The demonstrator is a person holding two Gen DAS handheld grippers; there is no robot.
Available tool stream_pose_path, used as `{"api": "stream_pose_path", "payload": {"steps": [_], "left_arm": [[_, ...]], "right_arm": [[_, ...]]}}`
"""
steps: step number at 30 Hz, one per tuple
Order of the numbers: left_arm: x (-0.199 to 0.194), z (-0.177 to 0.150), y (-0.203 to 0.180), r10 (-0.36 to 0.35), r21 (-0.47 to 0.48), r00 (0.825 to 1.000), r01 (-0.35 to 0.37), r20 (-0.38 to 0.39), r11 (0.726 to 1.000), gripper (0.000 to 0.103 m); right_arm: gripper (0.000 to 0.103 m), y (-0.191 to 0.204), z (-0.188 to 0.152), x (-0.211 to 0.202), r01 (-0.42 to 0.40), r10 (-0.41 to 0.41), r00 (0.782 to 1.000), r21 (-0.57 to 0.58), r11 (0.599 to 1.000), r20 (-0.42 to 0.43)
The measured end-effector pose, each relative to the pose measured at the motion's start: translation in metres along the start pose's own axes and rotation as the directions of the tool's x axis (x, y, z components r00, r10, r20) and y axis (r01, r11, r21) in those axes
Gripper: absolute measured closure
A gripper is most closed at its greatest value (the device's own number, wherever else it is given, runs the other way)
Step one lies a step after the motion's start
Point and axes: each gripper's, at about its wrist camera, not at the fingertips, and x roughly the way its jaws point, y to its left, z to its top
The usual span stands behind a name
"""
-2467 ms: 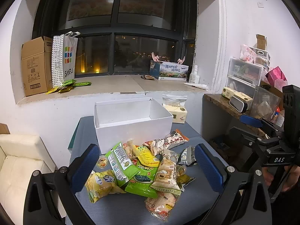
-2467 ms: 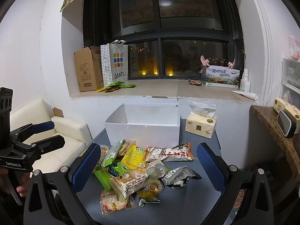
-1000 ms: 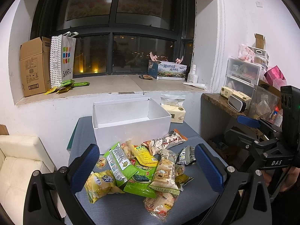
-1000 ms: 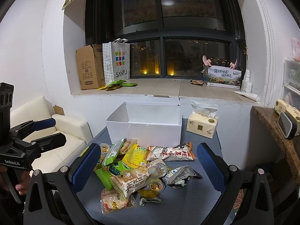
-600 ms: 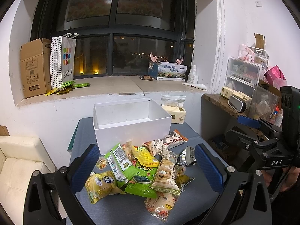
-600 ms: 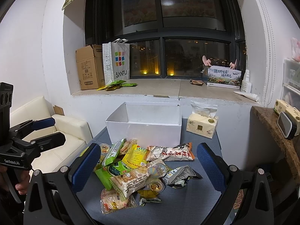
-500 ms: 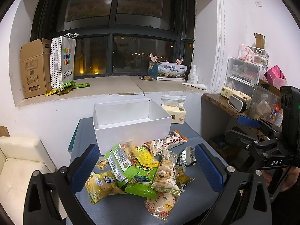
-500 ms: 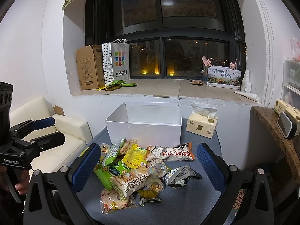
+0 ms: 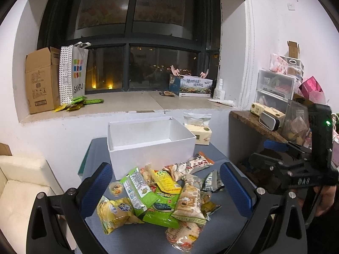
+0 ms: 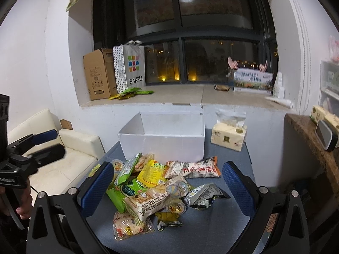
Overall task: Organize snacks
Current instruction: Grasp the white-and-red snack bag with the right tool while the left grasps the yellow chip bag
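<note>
The white box [image 9: 148, 141] stands empty at 12 o'clock on the grey table [image 9: 222, 224], the snack pile [image 9: 161, 190] heaped just before it. A tissue pack [image 10: 229, 136] sits at 1 o'clock. Both the left gripper [image 9: 165, 190] and the right gripper [image 10: 167, 188] hang wide, holding nothing. Behind runs a windowsill [image 9: 131, 101] with a carton [image 9: 39, 80] and bag [image 9: 73, 72].

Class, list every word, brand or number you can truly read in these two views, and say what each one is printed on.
"SANFU": on the white paper bag on the windowsill.
"DAS": faint, on the body of the right tongs, seen from the left wrist view.
Snack packets: printed, but too small to read.
Cardboard box and long printed box: text blurred, unreadable.
Tissue pack: label unreadable.
</note>
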Motion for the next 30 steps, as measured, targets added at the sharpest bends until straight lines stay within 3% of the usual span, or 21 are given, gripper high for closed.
{"api": "stream_pose_path", "payload": {"steps": [4,7,12,15,17,23,24,26,27,28,30], "left_arm": [[0.0,-0.003,0.003,0.015,0.0,1.0,-0.015,0.018,1.0,0.0],[0.001,-0.006,0.007,0.031,0.0,0.999,-0.031,0.025,1.0,0.0],[0.007,-0.013,0.02,0.029,-0.016,1.0,-0.029,0.01,0.999,0.0],[0.009,-0.019,0.025,0.036,-0.021,0.999,-0.036,-0.004,0.999,0.0],[0.011,-0.022,0.03,0.037,-0.024,0.999,-0.037,-0.014,0.999,0.0],[0.013,-0.032,0.044,0.032,-0.036,0.998,-0.033,-0.046,0.999,0.0],[0.013,-0.033,0.044,0.032,-0.034,0.998,-0.034,-0.051,0.999,0.0],[0.015,-0.036,0.049,0.034,-0.035,0.997,-0.036,-0.07,0.999,0.0],[0.016,-0.037,0.051,0.037,-0.042,0.997,-0.04,-0.074,0.998,0.0],[0.016,-0.038,0.052,0.039,-0.05,0.996,-0.043,-0.075,0.998,0.0],[0.017,-0.039,0.058,0.029,-0.072,0.996,-0.035,-0.084,0.997,0.0]], "right_arm": [[0.0,-0.019,0.002,0.023,-0.046,0.05,0.998,0.07,0.996,-0.049],[0.0,-0.047,0.008,0.065,-0.083,0.106,0.986,0.179,0.98,-0.125],[0.0,-0.09,0.006,0.144,-0.005,0.112,0.96,0.381,0.924,-0.257],[0.0,-0.117,-0.003,0.189,0.03,0.177,0.931,0.551,0.834,-0.318],[0.0,-0.13,-0.012,0.212,0.034,0.24,0.919,0.668,0.744,-0.314],[0.004,-0.136,-0.042,0.257,0.139,0.28,0.882,0.779,0.611,-0.378],[0.009,-0.135,-0.042,0.261,0.16,0.257,0.884,0.768,0.621,-0.392],[0.033,-0.134,-0.042,0.269,0.193,0.234,0.875,0.749,0.634,-0.424],[0.051,-0.134,-0.044,0.273,0.207,0.245,0.864,0.755,0.622,-0.439],[0.055,-0.135,-0.05,0.278,0.214,0.263,0.853,0.763,0.609,-0.45],[0.064,-0.141,-0.054,0.281,0.181,0.288,0.863,0.786,0.592,-0.415]]}}
